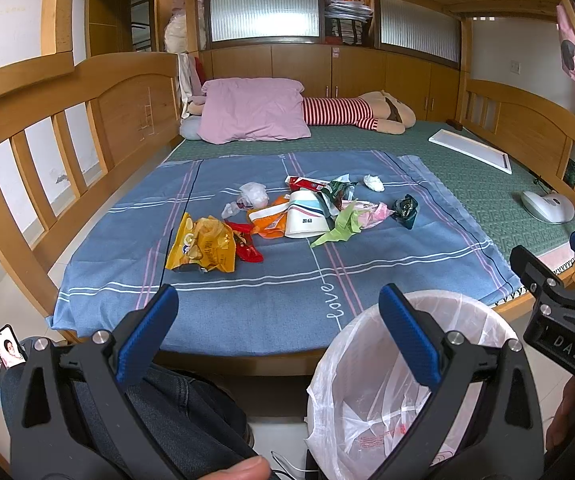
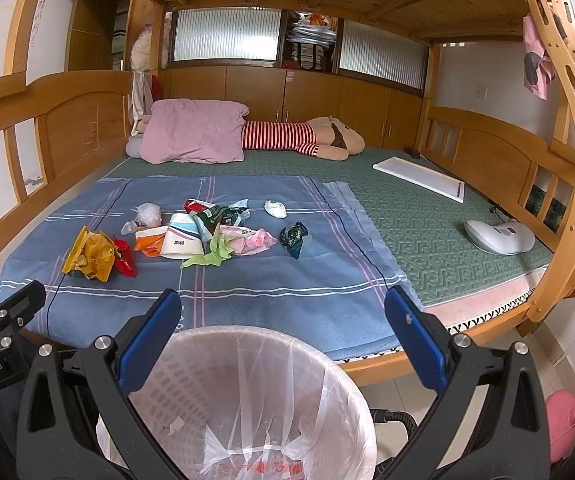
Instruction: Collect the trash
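Note:
Trash lies in a heap on the blue sheet [image 1: 271, 292] of the bed: a yellow snack bag [image 1: 203, 246] [image 2: 89, 256], a red wrapper [image 1: 247, 246], an orange packet [image 1: 269, 220], a white paper cup [image 1: 307, 216] [image 2: 181, 240], green paper [image 1: 339, 226], pink wrappers [image 2: 253, 242], a dark green wrapper [image 1: 405, 210] [image 2: 293, 238] and white tissues [image 1: 373, 183]. A white bin with a clear liner [image 1: 399, 396] [image 2: 255, 404] stands on the floor by the bed's near edge. My left gripper [image 1: 279, 312] and right gripper [image 2: 283, 312] are both open and empty, held near the bin, short of the trash.
A pink pillow [image 1: 253, 110] and a striped plush toy [image 1: 351, 112] lie at the far end. A white board [image 1: 469, 152] and a white device [image 1: 547, 206] lie on the green mat at the right. Wooden rails [image 1: 47, 136] flank the bed.

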Action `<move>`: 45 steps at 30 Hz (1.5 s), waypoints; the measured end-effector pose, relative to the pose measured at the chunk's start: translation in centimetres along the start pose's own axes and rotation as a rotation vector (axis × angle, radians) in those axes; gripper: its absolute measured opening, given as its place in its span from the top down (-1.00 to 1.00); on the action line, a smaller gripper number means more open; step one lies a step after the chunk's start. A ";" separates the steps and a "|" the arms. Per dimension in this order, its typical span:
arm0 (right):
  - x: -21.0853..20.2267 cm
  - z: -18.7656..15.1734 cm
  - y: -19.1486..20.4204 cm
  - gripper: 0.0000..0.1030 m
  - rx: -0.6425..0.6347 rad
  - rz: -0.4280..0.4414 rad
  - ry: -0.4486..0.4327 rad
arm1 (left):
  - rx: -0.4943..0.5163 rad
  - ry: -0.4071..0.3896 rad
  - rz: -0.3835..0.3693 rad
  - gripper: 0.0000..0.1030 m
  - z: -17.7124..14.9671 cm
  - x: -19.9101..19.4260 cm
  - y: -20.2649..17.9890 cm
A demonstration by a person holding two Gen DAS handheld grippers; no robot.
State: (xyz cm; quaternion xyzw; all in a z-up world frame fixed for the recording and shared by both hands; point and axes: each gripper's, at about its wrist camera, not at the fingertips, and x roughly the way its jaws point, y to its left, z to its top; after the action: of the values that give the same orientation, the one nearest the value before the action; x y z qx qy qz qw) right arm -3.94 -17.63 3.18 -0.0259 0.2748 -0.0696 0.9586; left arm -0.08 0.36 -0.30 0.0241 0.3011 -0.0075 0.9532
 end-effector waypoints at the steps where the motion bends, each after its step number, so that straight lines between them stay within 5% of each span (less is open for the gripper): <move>1: 0.0 0.0 0.0 -0.94 0.000 0.000 0.000 | 0.000 0.000 0.000 -0.94 0.0 0.0 0.0; 45: 0.6 -0.8 0.8 -0.94 -0.004 -0.001 0.015 | -0.004 0.009 0.005 -0.94 -1.0 0.4 0.4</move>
State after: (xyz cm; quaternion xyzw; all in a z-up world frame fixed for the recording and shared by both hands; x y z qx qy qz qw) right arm -3.72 -16.99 2.15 -0.0273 0.2823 -0.0699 0.9564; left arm -0.36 0.83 -1.32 0.0228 0.3056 -0.0046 0.9519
